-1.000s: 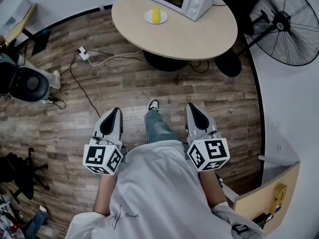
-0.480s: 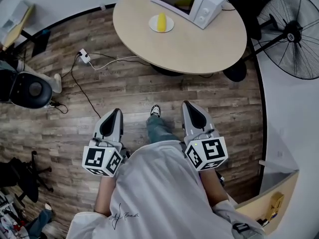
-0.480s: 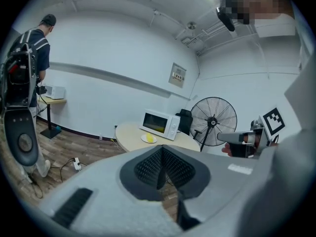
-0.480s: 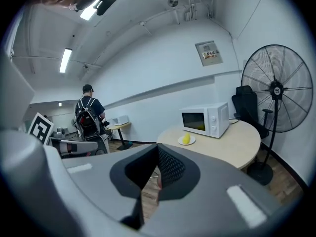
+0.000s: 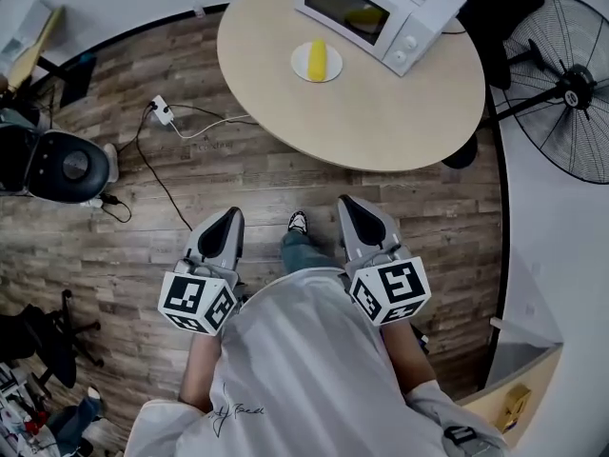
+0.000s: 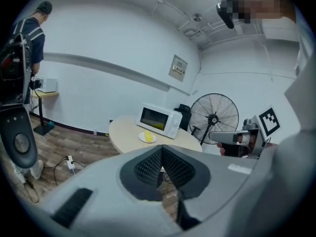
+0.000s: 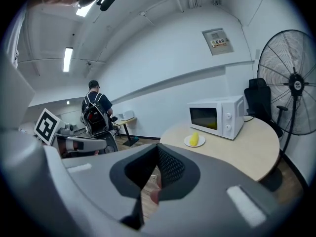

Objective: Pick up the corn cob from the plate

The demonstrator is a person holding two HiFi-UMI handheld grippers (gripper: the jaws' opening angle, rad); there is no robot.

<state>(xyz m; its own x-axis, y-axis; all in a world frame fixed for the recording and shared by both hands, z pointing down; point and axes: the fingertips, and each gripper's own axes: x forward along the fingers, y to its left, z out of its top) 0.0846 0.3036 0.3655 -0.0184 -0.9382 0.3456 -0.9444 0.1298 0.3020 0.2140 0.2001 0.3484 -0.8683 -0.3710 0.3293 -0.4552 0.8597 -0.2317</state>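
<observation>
The corn cob (image 5: 318, 61) lies on its plate (image 5: 299, 62) near the counter (image 5: 381, 112)'s far edge, beside the microwave (image 5: 381, 12). A fan (image 5: 561, 93) stands past the right edge. The left claw (image 5: 228, 219) and right claw (image 5: 354, 205), both closed and empty, have drawn nearer over the wooden floor (image 5: 190, 188).

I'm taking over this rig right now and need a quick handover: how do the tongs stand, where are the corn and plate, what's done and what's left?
Left tongs: shut, empty, held over the wooden floor, short of the table.
Right tongs: shut, empty, level with the left pair.
Corn cob: lies on the white plate on the round table, just in front of the microwave.
Done: nothing yet; the cob is untouched.
Left: step up to the table, open one pair of tongs, close on the cob and lift it off the plate.
</observation>
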